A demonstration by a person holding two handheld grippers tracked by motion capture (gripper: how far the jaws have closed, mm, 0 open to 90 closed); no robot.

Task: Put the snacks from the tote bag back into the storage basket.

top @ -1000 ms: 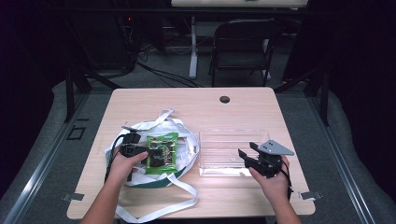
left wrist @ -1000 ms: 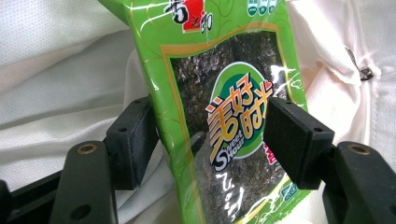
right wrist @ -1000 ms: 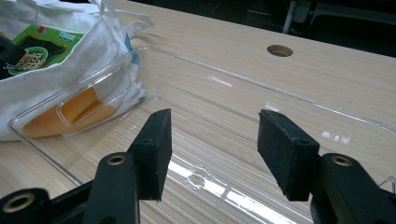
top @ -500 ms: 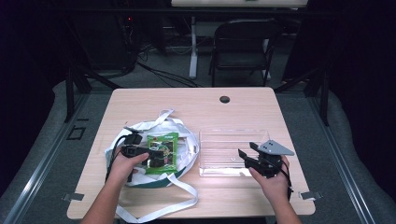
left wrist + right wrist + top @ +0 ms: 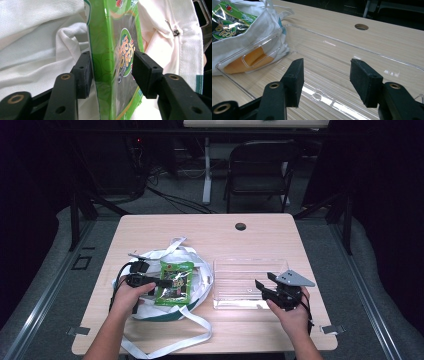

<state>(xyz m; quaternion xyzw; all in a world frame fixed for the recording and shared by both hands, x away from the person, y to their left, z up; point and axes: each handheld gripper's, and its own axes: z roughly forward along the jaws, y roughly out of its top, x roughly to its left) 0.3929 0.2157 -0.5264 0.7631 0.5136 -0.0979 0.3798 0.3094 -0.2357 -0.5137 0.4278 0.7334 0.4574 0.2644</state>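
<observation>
On the white cloth bag [image 5: 195, 275] at the table's [image 5: 260, 232] left half lay the item in hand: one green snack packet [image 5: 174, 282], flat, glossy film with a clear window and printed lettering.

Left gripper [image 5: 112, 72]: jaws had just been closing, with the packet between them. The left pad sat against the packet's side; the right pad stood at its printed face, and whether it already pressed could not be told. Grip point was mid-body, across the packet's width.

Right gripper [image 5: 325, 75]: jaws spread wide, nothing between them, poised over the near wall of the clear plastic tray [image 5: 250, 270], which stood empty just beside the bag.

Handling, judged:
- Weight: light; contents thin and probably brittle, so a hard squeeze could crush them.
- Surface: slick film, likely to slide in the pads unless gripped squarely.
- Stiffness: soft, air-filled pouch; it would buckle rather than resist.
- Best hold: across the flat body as taken, or at a sealed edge, where the film is doubled and nothing breakable lies.
- Hazard: loose bag straps [image 5: 165, 347] nearby could snag on lifting.
</observation>
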